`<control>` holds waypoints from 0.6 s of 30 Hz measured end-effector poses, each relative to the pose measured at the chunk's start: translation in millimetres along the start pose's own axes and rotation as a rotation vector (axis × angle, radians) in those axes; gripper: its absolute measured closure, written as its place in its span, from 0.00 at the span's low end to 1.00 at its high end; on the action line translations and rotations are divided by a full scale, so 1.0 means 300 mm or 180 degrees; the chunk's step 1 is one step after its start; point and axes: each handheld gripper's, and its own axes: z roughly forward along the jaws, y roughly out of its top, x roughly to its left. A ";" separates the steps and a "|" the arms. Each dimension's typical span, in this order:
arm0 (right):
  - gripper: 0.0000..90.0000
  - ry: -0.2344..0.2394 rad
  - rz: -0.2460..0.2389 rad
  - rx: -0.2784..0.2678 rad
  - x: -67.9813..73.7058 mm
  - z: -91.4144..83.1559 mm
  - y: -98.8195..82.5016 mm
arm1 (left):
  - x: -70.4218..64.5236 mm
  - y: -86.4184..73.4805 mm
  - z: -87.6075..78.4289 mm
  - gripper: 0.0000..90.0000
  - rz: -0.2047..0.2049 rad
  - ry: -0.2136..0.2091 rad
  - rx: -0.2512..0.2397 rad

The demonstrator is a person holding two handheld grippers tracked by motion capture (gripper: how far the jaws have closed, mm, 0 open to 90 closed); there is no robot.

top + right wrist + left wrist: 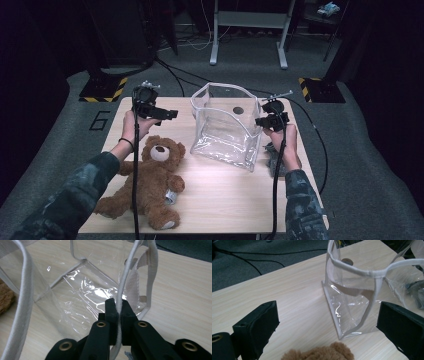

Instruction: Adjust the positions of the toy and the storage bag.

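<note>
Lying left of clear bag (222,125): teddy bear (150,182); grey obj (272,159) right.

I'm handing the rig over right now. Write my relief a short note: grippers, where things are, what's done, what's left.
Right gripper: shut on the white rim of the clear bag, holding it upright and open on the table.
Left gripper: open, empty, above the teddy bear.
Bear lies on its back beside the bag, outside it; a grey item lies by the right hand.
Done: bag held open. Left, likely: grasp the bear and put it in.
</note>
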 end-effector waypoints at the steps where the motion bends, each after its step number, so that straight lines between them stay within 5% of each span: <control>1: 0.97 0.0021 0.0003 -0.0002 -0.004 -0.003 -0.003 | -0.014 0.014 0.011 0.04 -0.0001 0.0009 -0.0008; 18: 0.96 0.0006 0.0178 -0.0185 -0.011 -0.008 -0.036 | -0.087 0.141 0.215 0.13 -0.0134 0.0193 -0.0071</control>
